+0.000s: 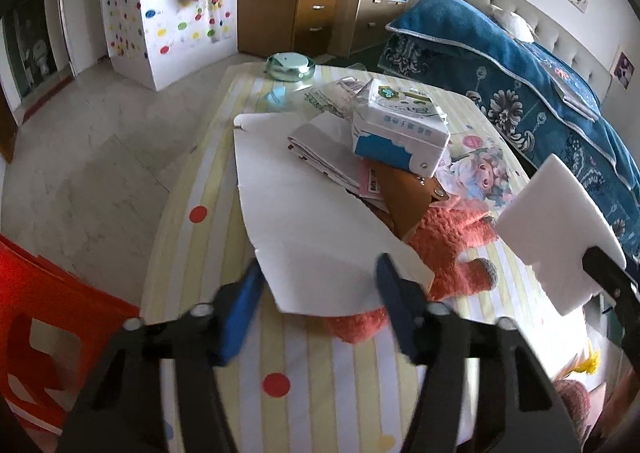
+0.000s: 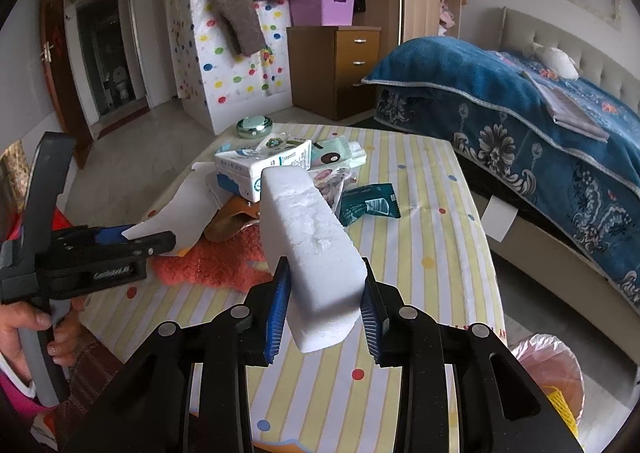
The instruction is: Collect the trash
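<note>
A white foam block point(image 2: 310, 249) is clamped between the blue pads of the right gripper point(image 2: 325, 303) and held above the near part of the striped table point(image 2: 424, 213), its far end reaching toward the pile of clutter. Beside the block, toward the left edge of the table, a white cardboard sheet point(image 1: 304, 221) is seen lying tilted over the pile, its near corner between the pads of the left gripper point(image 1: 318, 305); from the right wrist view the jaws appear closed on the sheet's edge, though firm pressure cannot be confirmed from the left wrist view. Beyond the block, a white and blue carton point(image 1: 400, 137) is rested on folded papers and a brown leather piece point(image 1: 404, 193), with an orange plush toy point(image 1: 452, 249) spread under the sheet. Farther from the block, a dark green wrapper point(image 2: 370, 205) is laid flat on the cloth, and a round glass dish point(image 1: 290, 67) is placed at the table's far end. To the right of the block, past the table edge, a bin with a pink liner point(image 2: 548, 365) is visible on the floor.
</note>
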A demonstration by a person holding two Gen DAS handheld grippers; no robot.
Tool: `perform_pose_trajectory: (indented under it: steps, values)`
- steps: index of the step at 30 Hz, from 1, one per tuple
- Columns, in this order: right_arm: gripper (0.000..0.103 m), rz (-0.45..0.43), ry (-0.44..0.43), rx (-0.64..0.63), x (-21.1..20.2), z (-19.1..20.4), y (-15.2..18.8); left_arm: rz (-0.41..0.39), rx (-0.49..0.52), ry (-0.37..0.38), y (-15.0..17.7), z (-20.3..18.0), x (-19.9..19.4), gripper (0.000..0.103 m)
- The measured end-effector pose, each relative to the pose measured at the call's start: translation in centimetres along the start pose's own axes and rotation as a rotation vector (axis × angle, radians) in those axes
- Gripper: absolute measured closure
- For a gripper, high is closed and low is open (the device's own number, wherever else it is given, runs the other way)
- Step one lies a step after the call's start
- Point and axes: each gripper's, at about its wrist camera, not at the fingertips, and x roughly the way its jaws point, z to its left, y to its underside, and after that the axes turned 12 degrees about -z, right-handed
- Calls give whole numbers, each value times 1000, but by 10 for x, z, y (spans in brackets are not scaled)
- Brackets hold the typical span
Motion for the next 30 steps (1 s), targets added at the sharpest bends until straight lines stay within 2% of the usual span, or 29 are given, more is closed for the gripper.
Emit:
perform_pose_trajectory:
  steps: [2, 11, 15, 18, 24, 27, 30]
  values:
    - [69, -2, 2, 0, -1, 0, -1, -3, -7, 2, 0, 0, -1, 82]
    - [69, -26, 15, -1, -14, 0, -4, -119, -6, -24, -7, 8, -40, 102]
    - [69, -33, 31, 2, -24, 0, -6, -166, 22, -72, -5, 13, -62, 103]
    - [69, -33, 45, 10, -32, 0, -5, -171, 34, -120, 2, 19, -74, 103]
    - [69, -34, 57, 27, -43, -5, 0, -229, 19, -144, 6, 31, -102, 103]
    - [69, -43, 68, 44, -53, -9, 0, -270, 29, -138, 1, 25, -116, 103]
    - [69, -57, 78, 56, -61, -13, 2, -305, 47, -81, -2, 9, -131, 103]
